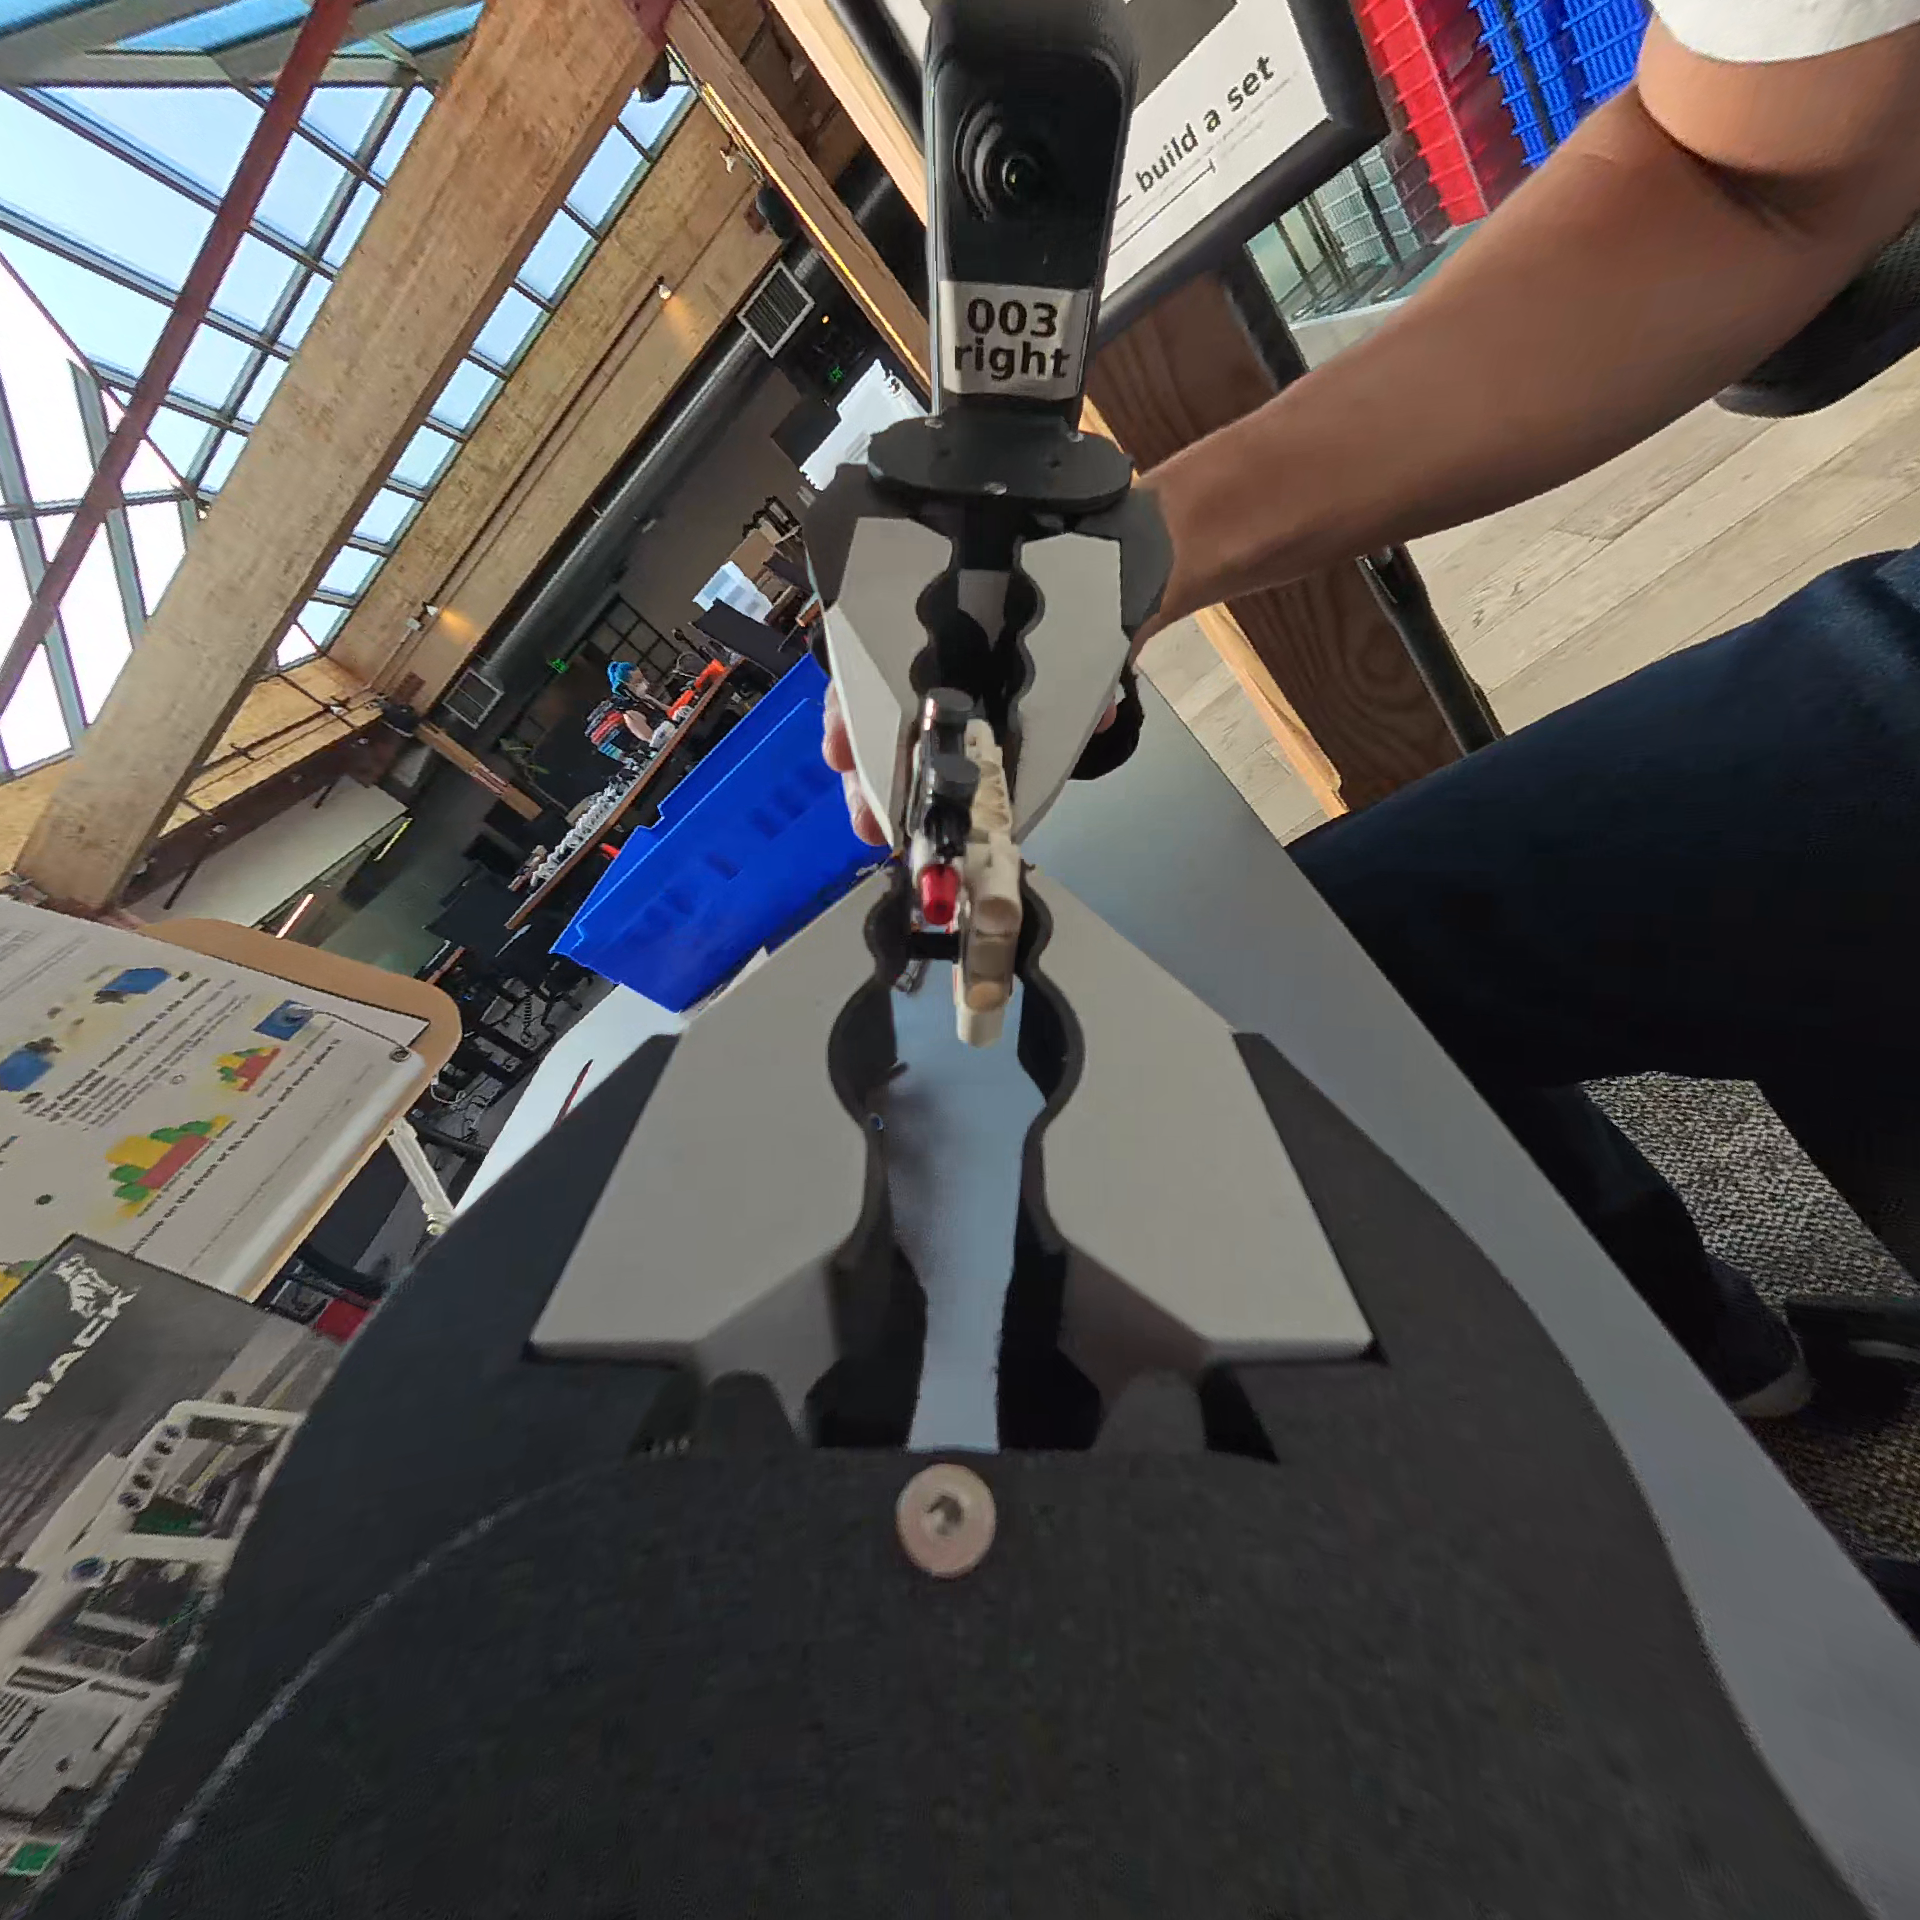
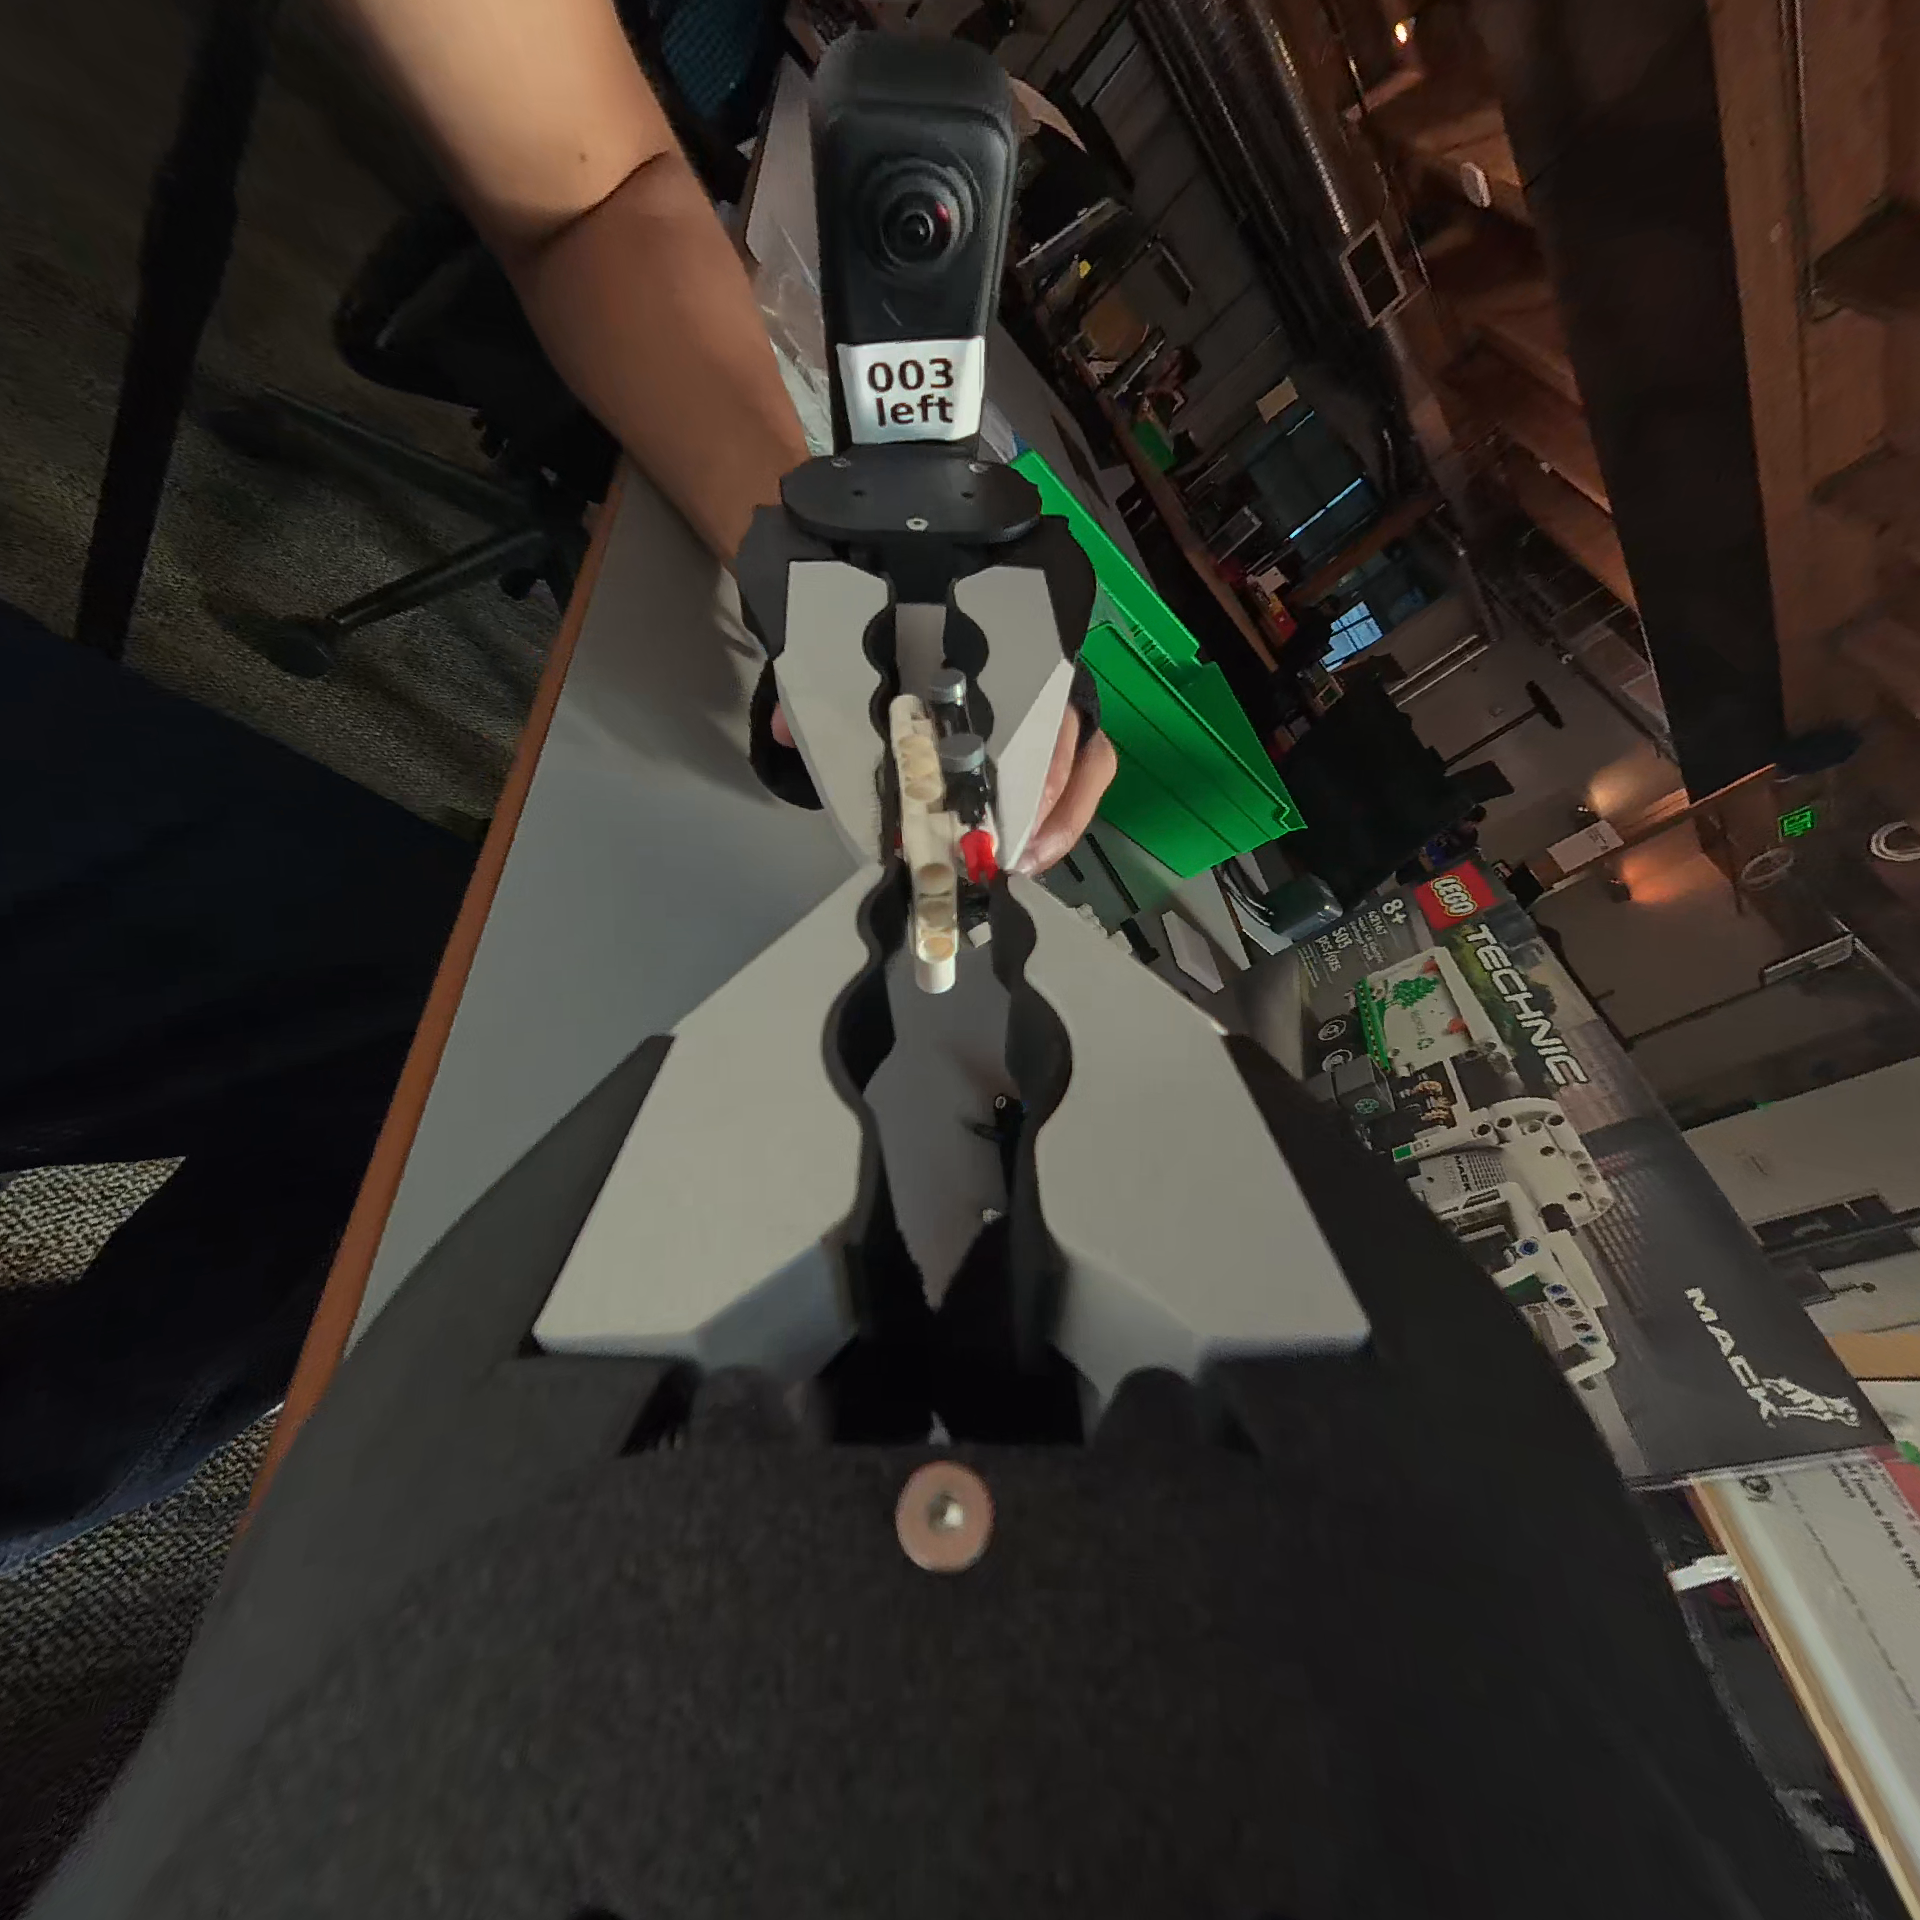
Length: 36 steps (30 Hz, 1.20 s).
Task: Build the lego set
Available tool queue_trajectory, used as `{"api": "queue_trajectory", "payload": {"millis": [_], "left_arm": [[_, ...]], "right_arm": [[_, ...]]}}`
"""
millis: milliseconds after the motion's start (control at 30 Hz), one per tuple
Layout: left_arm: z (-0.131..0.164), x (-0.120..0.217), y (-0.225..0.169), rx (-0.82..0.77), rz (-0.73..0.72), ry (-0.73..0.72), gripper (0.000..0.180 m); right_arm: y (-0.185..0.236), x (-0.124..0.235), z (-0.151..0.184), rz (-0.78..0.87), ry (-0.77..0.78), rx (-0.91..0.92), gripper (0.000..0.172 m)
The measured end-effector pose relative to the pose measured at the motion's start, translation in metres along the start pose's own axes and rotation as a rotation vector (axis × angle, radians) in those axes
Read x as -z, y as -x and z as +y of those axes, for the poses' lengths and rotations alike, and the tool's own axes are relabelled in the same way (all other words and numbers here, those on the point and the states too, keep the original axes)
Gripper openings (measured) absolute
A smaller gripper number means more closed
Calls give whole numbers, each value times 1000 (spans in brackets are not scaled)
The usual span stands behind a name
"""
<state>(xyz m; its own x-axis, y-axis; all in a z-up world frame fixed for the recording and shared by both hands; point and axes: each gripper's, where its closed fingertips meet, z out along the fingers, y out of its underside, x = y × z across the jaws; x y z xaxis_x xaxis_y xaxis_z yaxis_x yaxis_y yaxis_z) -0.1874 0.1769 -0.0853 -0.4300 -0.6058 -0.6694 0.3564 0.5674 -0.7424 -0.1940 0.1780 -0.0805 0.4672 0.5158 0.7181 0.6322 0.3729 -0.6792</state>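
The two grippers face each other tip to tip above a grey table (image 1: 1299, 997). Between them is a small brick assembly (image 1: 982, 935): a white holed beam with tan pins, black parts, grey pin heads and a red pin (image 1: 938, 896). My left gripper (image 1: 956, 920) is shut on its near end. My right gripper (image 1: 961, 810) shows beyond it, shut on the far end. In the right wrist view my right gripper (image 2: 940, 920) is shut on the same assembly (image 2: 928, 883), and the left gripper (image 2: 935, 821) grips its other end. The assembly is off the table.
A blue bin (image 1: 717, 862) stands behind to the left, and a green bin (image 2: 1164, 727) in the right wrist view. A building-set box (image 2: 1538, 1143) and a printed instruction board (image 1: 187, 1070) lie at the table's side. The person's arms (image 1: 1455, 343) and leg (image 1: 1610, 883) are close.
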Motion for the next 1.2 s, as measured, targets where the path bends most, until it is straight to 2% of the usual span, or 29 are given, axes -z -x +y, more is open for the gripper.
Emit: {"api": "queue_trajectory", "payload": {"millis": [233,300,400,600,667,967,1200], "left_arm": [[1,-2,-10,31,62,8,19],[5,-3,-7,62,53,20,25],[5,-1,-5,123,72,12,25],[-2,-2,-11,117,88,-26,18],[-7,0,-7,113,63,-55,10],[-14,1,-5,149,54,-120,12],[-19,2,2,250,52,-143,7]], "right_arm": [[7,3,-1,-12,63,223,14],[4,5,-2,2,95,279,14],[1,7,-7,4,90,278,14],[-2,8,-23,18,-54,134,14],[-1,6,-20,5,-70,86,13],[-2,4,-23,8,-173,-59,14],[-13,-1,-27,53,-340,-314,14]]}}
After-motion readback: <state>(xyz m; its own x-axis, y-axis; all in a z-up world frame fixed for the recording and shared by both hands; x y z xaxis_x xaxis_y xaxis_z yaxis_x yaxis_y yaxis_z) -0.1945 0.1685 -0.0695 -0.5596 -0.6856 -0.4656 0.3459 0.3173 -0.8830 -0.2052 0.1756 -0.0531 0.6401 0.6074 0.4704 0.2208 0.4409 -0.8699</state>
